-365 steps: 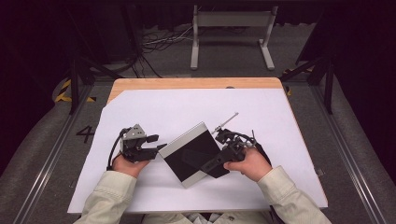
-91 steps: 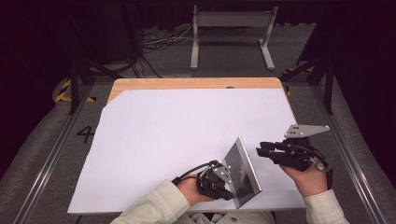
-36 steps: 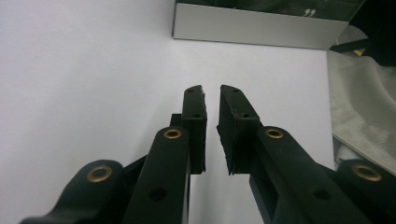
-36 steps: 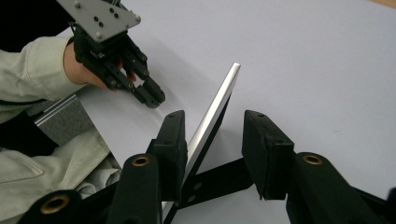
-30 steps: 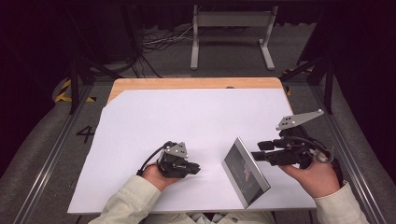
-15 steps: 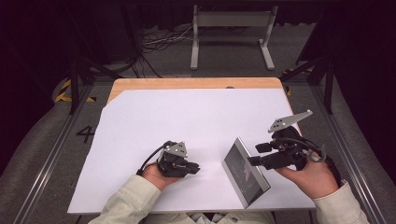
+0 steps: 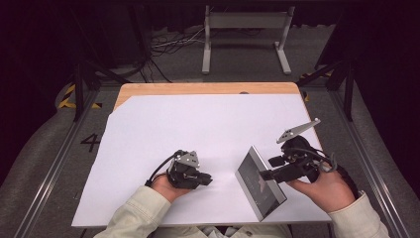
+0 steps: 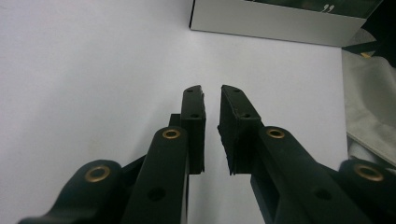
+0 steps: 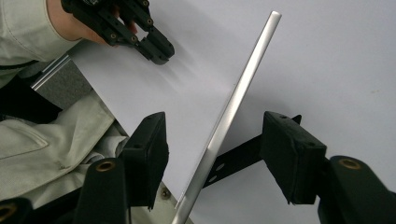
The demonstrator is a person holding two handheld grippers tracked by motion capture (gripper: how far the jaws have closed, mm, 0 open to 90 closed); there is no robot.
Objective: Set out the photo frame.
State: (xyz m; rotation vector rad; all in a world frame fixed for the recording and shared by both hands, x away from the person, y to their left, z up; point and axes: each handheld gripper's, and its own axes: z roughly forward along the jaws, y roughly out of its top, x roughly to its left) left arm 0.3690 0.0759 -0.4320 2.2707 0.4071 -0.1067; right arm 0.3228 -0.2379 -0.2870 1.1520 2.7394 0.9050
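My right gripper just opening, pads clear of the thin box edge between them, my left gripper nearly closed, empty, well apart.

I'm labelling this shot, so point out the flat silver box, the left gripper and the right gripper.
flat silver box (image 7: 259, 182), high view, dark top face.
left gripper (image 8: 211, 95), left gripper view, between its fingertips.
right gripper (image 9: 219, 140), right gripper view, between its fingertips.

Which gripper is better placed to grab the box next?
Right, probably. The right gripper already has the silver box edge between its jaws, which have just been opening, pads clear. The left gripper sits apart on the white sheet, nearly closed.
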